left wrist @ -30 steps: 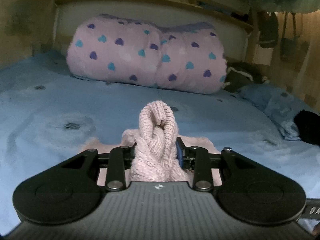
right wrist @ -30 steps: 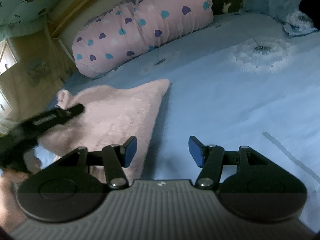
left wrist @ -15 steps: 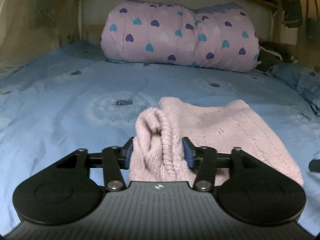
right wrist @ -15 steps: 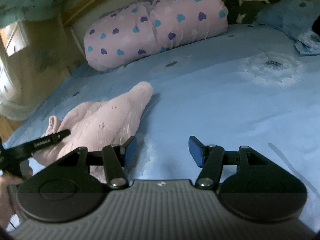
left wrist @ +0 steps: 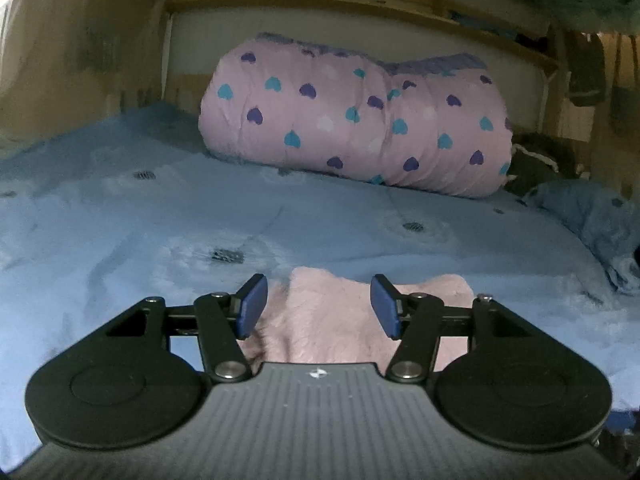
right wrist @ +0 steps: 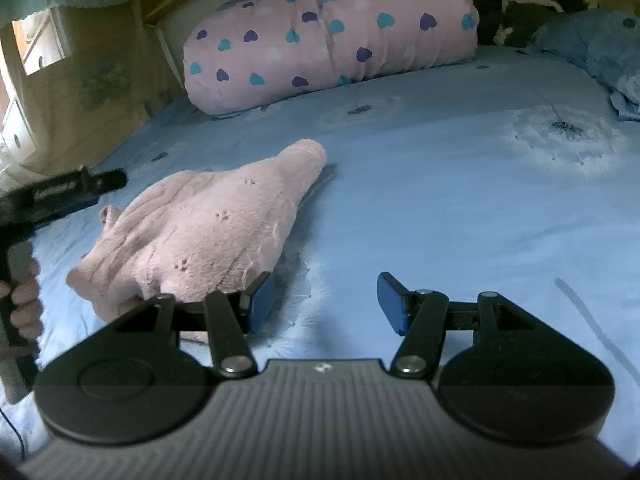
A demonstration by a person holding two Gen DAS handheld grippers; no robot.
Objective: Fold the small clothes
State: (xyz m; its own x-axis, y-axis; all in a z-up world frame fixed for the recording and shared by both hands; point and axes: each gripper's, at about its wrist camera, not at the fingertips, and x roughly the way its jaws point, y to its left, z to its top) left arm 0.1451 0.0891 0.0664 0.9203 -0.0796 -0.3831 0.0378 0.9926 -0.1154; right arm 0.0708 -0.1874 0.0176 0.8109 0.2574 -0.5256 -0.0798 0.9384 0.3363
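A small pink knitted garment [right wrist: 208, 236] lies in a loose, folded heap on the blue bedsheet [right wrist: 440, 184]. In the left wrist view the same garment [left wrist: 340, 320] rests on the sheet under and beyond my left gripper [left wrist: 318, 306], whose jaws are opening; its blue pads stand apart and press on nothing. The right wrist view shows that left gripper [right wrist: 100, 182] from the side, a hand around its handle at the far left. My right gripper [right wrist: 326, 300] is open over bare sheet, just right of the garment's near edge.
A rolled pink quilt [left wrist: 356, 120] with blue and purple hearts lies across the head of the bed. A crumpled blue cloth [left wrist: 592, 216] and dark items [right wrist: 524, 12] sit at the right side. A wooden wall [left wrist: 80, 48] bounds the left.
My left gripper let go of the bunched knit it was shut on; the garment now lies down on the sheet. The left gripper pulled back towards the near left. The right gripper rolled slightly.
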